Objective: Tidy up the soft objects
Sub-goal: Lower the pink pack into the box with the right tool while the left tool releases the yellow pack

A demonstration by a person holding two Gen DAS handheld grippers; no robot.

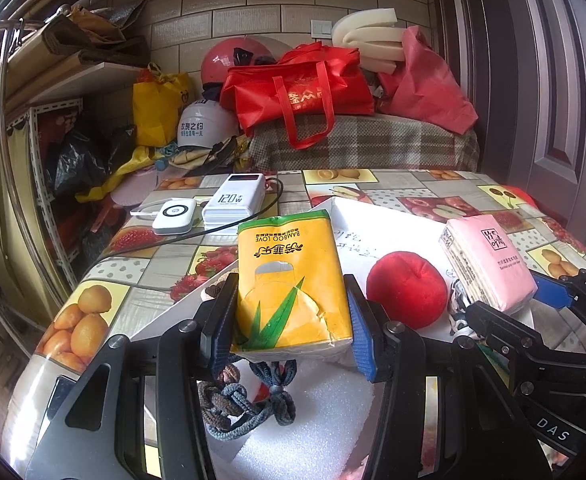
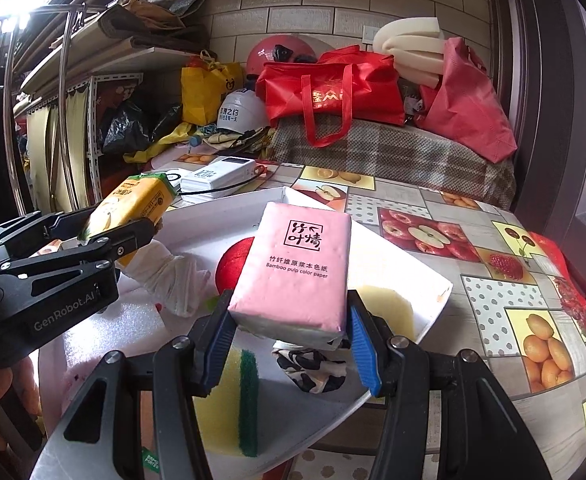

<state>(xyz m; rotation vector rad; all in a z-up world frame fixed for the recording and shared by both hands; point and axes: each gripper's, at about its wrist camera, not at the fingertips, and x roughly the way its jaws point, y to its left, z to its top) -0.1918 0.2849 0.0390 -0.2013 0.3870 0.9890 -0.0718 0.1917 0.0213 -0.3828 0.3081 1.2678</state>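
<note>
Yellow tissue pack (image 1: pixel 291 280) clamped by its long sides in the left gripper (image 1: pixel 289 320), pink tissue pack (image 2: pixel 297 276) likewise pinched in the right gripper (image 2: pixel 289 332), both raised over the white tray (image 2: pixel 413 264); light, squashy, film-slick, so likely best gripped mid-body.

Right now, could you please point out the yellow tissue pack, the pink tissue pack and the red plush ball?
yellow tissue pack (image 1: pixel 289 280), left wrist view, top face
pink tissue pack (image 2: pixel 293 272), right wrist view, printed top face
red plush ball (image 1: pixel 407 288), left wrist view, front
</note>
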